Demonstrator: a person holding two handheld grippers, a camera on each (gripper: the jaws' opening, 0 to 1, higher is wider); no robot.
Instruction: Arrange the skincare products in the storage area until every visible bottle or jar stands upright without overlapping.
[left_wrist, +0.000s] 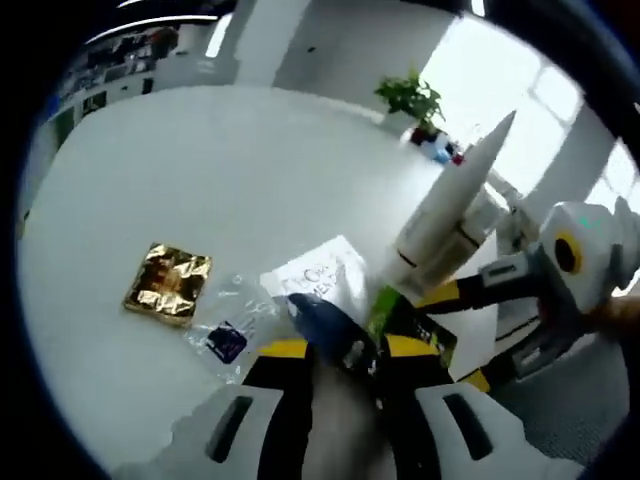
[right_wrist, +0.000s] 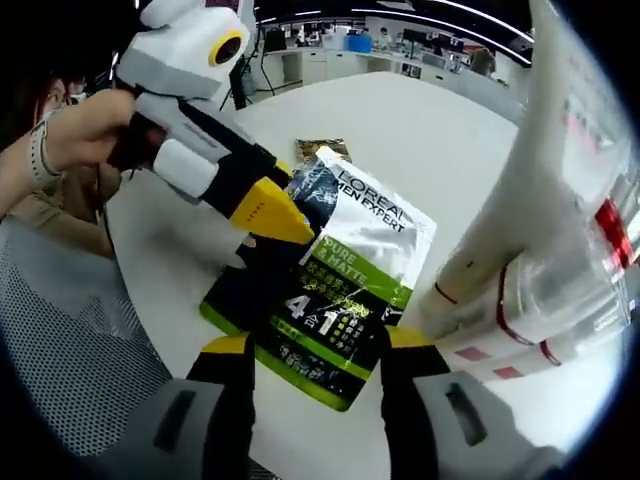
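Left fingers (right_wrist: 285, 220) hiding sachet (right_wrist: 345, 290) corner

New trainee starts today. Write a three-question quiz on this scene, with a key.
1. True or false: the crinkled gold foil packet lies flat on the white table.
2. Which words are printed on the black-and-green foil sachet? A) L'Oreal Men Expert B) Nivea Men C) Dove Care
3. Fill in: the left gripper, pinching the sachet's corner, has ___ jaw tips.
Key: 1 true; 2 A; 3 yellow.
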